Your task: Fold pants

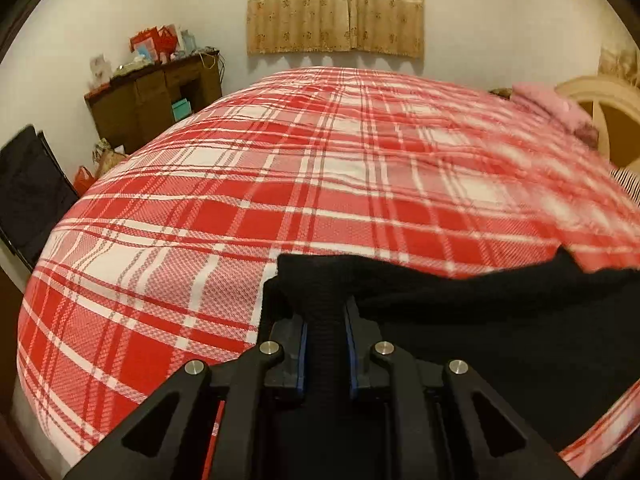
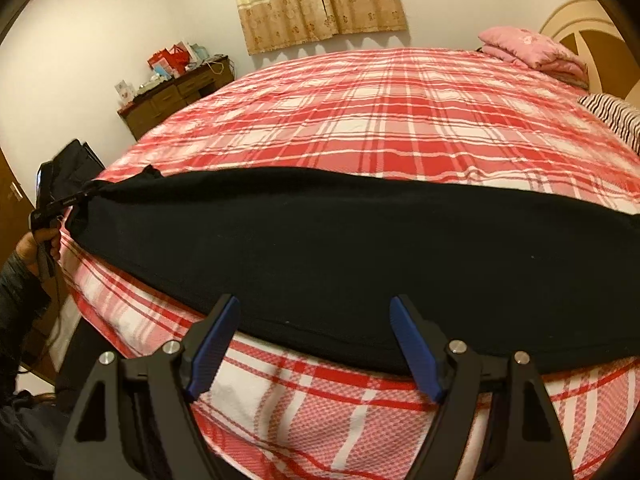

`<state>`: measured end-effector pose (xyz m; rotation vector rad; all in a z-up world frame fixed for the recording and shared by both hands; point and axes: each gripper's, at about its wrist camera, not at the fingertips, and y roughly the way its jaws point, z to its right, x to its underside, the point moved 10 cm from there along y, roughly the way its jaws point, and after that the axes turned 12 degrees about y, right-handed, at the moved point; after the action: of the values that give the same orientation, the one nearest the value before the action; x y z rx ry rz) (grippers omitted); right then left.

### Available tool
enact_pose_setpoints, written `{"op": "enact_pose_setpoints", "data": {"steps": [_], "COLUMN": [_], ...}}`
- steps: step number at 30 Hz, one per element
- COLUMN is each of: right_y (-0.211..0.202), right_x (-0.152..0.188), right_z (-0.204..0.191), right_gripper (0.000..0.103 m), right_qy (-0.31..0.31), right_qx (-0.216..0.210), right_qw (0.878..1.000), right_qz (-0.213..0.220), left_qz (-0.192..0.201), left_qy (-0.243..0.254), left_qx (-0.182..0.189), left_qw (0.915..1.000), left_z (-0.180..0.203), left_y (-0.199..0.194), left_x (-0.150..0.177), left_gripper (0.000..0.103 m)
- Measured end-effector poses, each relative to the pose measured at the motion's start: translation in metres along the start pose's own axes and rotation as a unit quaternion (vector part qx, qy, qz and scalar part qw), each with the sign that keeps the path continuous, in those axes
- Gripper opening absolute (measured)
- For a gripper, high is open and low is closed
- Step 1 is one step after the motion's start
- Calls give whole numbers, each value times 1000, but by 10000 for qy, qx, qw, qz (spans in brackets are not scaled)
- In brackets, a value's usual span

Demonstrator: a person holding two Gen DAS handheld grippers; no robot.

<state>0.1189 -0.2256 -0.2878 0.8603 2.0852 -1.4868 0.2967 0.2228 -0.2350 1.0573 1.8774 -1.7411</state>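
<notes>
The black pants (image 2: 340,248) lay across the plaid bed (image 2: 360,120). The left gripper (image 1: 325,344) pinched one end; the right gripper (image 2: 314,344) gaped, empty. Tugging one-handed could probably skew the fold.

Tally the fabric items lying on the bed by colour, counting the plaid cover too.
Black: 1, the black knit pants, pinched at one end by the left tool
Red-and-white: 1, the plaid woven bedcover
Pink: 1, the folded pink quilted blanket
Dark-and-white striped: 1, the striped cloth at the right edge
Total: 4
</notes>
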Motion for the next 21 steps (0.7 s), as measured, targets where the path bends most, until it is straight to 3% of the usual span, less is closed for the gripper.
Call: {"op": "enact_pose_setpoints", "data": {"steps": [3,12,17,21], "right_y": [-1,-36,-75,-86], "right_x": [0,-33,-59,-69], "right_z": [3,40,85,141], "right_gripper": [81,85,87,98], "right_qy": [-259,-154,280,842], "right_qx": [281,682,960,1368], "right_qw": [9992,9951,9883,9798], "right_qz": [124,699,1154,1194], "left_qz": [95,224,349,388], "left_qy": [-61,111,-150,-41], "left_qx": [-59,-658,-785,-446], "left_qw": [9999,9975,9962,9982], "left_z": [2,-11,-21,11], "left_y": [-3,-30,-52,-59], "left_x": [-1,5,13,11], "left_gripper": [20,55,56,57]}}
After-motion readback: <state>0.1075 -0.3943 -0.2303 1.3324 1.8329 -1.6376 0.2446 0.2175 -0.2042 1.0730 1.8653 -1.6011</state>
